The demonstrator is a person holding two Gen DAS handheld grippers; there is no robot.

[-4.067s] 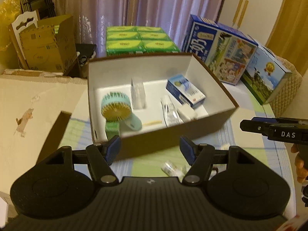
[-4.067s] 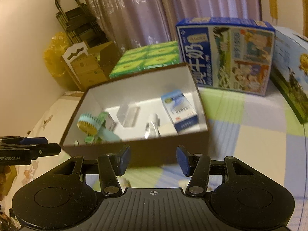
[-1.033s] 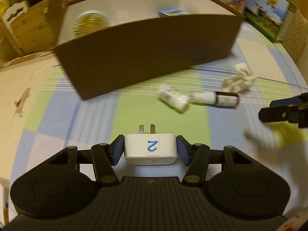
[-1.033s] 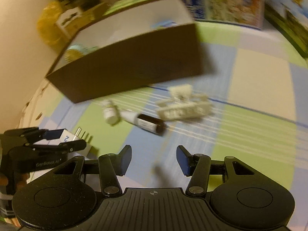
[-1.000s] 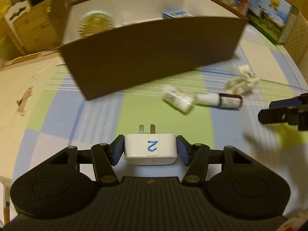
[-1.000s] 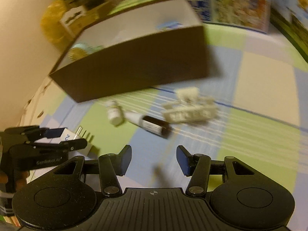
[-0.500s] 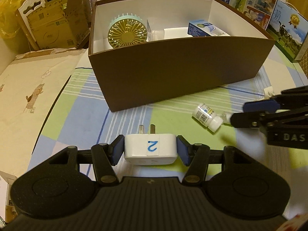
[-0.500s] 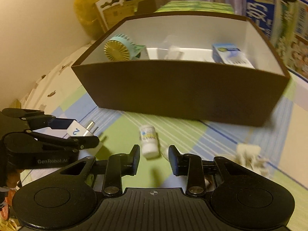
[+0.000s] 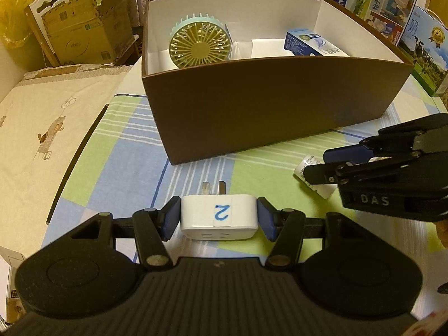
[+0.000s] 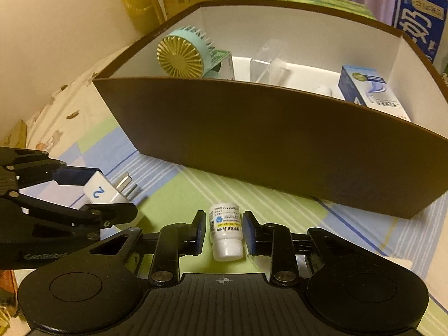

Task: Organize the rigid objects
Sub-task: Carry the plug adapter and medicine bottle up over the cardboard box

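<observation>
Evidently bound for the brown cardboard box [image 9: 274, 103], the white plastic plug adapter [image 9: 219, 212] sits clamped in the left gripper [image 9: 219, 218], while the right gripper [image 10: 223, 231] has just been closing onto the small white pill bottle [image 10: 226, 231] now between its jaws.

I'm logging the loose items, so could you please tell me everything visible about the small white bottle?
The small white bottle looks like plastic, with a printed label carrying a blue round mark and a yellow band. It lies on the checked cloth in front of the brown box, cap toward the camera. The right tool has just been closing around it, pads at or near its sides.
</observation>
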